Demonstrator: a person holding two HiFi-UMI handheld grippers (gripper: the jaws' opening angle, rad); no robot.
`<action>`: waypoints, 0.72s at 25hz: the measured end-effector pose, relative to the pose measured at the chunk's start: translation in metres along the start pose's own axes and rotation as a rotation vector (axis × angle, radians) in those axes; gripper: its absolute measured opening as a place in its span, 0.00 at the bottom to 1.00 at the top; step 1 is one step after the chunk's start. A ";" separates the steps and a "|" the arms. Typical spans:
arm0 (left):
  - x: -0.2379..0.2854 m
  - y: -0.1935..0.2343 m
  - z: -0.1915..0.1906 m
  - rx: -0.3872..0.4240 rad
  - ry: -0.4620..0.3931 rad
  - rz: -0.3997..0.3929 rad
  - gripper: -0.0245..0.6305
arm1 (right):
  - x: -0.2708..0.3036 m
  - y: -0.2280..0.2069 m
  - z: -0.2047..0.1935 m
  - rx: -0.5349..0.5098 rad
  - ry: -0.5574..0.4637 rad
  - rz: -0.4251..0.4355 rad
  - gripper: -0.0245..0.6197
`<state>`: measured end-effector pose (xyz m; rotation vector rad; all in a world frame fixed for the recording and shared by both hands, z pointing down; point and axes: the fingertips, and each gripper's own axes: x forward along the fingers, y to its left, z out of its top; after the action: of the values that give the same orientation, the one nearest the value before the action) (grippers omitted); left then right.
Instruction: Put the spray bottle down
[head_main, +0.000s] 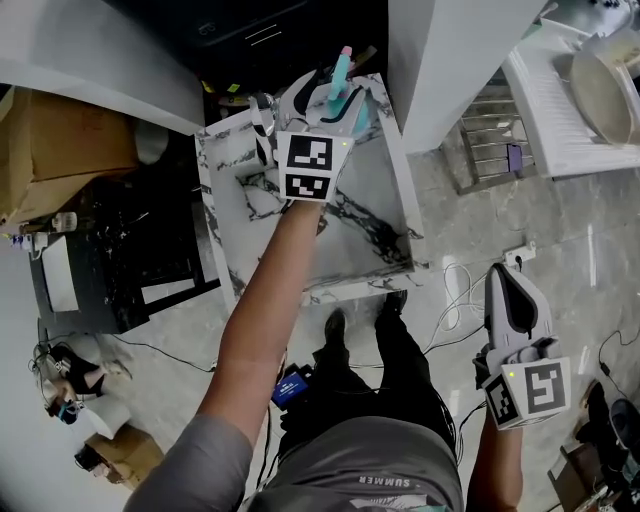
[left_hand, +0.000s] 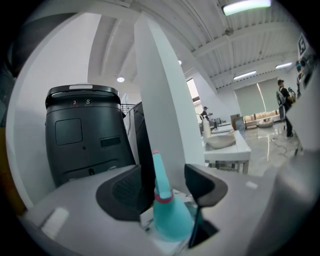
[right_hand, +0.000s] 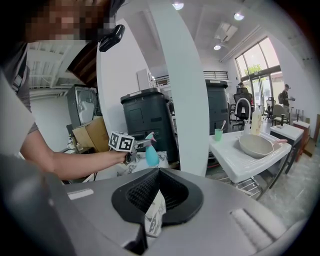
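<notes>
A teal spray bottle with a pink tip stands upright on the far end of a marble-topped table. My left gripper reaches over that table, and its jaws stand wide on either side of the bottle; the pads do not press on it. In the right gripper view the bottle and the left gripper show far off. My right gripper hangs low at the right over the floor, its jaws shut on a white printed scrap.
A white pillar rises just right of the table. A white sink stand with a bowl is at the far right. A cardboard box sits left, a dark bin behind, cables on the floor.
</notes>
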<state>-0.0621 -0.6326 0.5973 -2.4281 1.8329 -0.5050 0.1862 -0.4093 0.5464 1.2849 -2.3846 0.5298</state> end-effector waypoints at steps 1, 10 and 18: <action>-0.003 -0.001 0.004 0.009 -0.008 0.000 0.45 | -0.001 0.002 0.002 -0.003 -0.005 0.000 0.04; -0.044 -0.008 0.050 0.056 -0.097 -0.009 0.44 | -0.016 0.023 0.017 -0.023 -0.041 0.004 0.04; -0.110 -0.021 0.115 0.091 -0.209 -0.060 0.29 | -0.043 0.042 0.043 -0.045 -0.097 -0.009 0.04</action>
<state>-0.0358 -0.5401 0.4695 -2.3792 1.6234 -0.3164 0.1665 -0.3789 0.4820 1.3290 -2.4539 0.4174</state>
